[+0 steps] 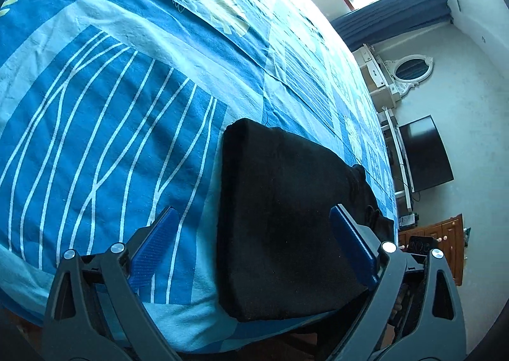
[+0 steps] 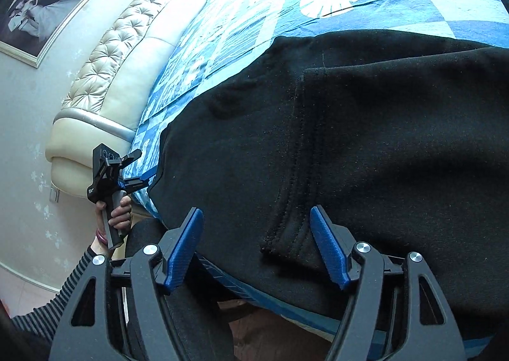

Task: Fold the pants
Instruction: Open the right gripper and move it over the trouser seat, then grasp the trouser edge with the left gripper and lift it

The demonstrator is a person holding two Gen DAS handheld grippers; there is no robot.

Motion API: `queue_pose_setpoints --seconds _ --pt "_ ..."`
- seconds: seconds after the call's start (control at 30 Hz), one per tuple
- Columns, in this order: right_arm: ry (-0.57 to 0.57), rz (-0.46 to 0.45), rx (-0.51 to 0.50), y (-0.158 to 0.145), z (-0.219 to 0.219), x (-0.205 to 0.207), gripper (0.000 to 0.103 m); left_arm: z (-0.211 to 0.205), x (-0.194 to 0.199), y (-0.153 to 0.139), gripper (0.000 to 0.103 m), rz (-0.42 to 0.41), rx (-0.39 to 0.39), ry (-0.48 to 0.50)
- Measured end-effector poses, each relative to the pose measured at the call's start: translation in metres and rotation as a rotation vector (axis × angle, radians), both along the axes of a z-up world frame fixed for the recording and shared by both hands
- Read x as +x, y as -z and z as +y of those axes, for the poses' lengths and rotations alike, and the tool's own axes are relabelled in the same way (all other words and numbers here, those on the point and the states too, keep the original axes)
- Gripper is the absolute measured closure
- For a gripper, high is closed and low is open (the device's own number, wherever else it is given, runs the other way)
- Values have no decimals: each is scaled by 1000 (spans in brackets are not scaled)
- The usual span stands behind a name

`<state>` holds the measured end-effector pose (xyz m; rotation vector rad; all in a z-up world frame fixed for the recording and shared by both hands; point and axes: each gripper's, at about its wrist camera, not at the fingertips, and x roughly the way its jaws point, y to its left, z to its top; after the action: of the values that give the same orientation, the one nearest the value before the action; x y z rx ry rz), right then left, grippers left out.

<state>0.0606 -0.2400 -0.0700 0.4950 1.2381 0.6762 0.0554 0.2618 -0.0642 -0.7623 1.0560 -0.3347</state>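
Both grippers stand spread, pinching nothing. From its own wrist view the right gripper point(image 2: 257, 246) hangs over the near hem of the black pants point(image 2: 350, 144), its blue pads point(image 2: 186, 246) apart on either side of a stitched seam end at about 6 o'clock, not pressing it. The left gripper point(image 1: 251, 246) is just as wide; in the right view it shows at 9 o'clock, held by a hand point(image 2: 119, 213), one finger at the fold's corner.

The pants lie as a thick folded bundle on the blue patterned bedsheet point(image 1: 95, 106), at the bed's near edge; in the left view they fill the 4 to 6 o'clock area.

Risk, as I judge it: the bundle sits close to the mattress edge, so a nudge or uneven pull could drag it off, and a pinch catching only the top layer would peel the fold open.
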Motion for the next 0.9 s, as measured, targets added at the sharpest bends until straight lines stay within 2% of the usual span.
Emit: queue_pose_setpoints --seconds 0.07,0.1,0.23,0.3,0.33,0.4,0.47,0.5,0.53,0.57,0.6,0.63,0.77,0.9 --pt "4 1 0 0 2 0 34 -3 8 4 9 -6 -55 35" --pt "5 1 -1 0 2 0 34 -7 13 6 13 -8 -68 61" --pt "13 -7 0 1 1 -2 34 -33 30 11 17 -2 -7 152" --pt "14 -14 -4 1 0 -4 34 -37 36 12 17 -2 -28 159" --pt "15 -19 -7 1 0 -5 34 -38 37 13 18 -1 -62 154" --pt "17 -27 -11 0 -3 -8 34 -45 40 18 37 20 -149 171" --pt "19 -32 -13 -1 -2 -9 33 -58 40 17 41 17 -82 188" --pt "21 -33 -13 -1 -2 -9 33 -63 40 15 47 7 -57 197" --pt "23 -33 -13 -1 -2 -10 33 -65 40 14 55 13 -50 200" --pt "24 -35 -13 -1 -2 -10 33 -66 41 16 72 37 -62 192" --pt "24 -38 -14 -1 -2 -11 33 -64 41 19 80 57 -81 177" --pt "23 -41 -15 -1 -2 -11 33 -61 40 20 81 60 -94 168" --pt "21 -50 -21 -1 0 -11 31 -68 37 5 85 42 -44 159" --pt "12 -66 -36 -2 1 -12 31 -70 32 -14 86 35 -39 130"
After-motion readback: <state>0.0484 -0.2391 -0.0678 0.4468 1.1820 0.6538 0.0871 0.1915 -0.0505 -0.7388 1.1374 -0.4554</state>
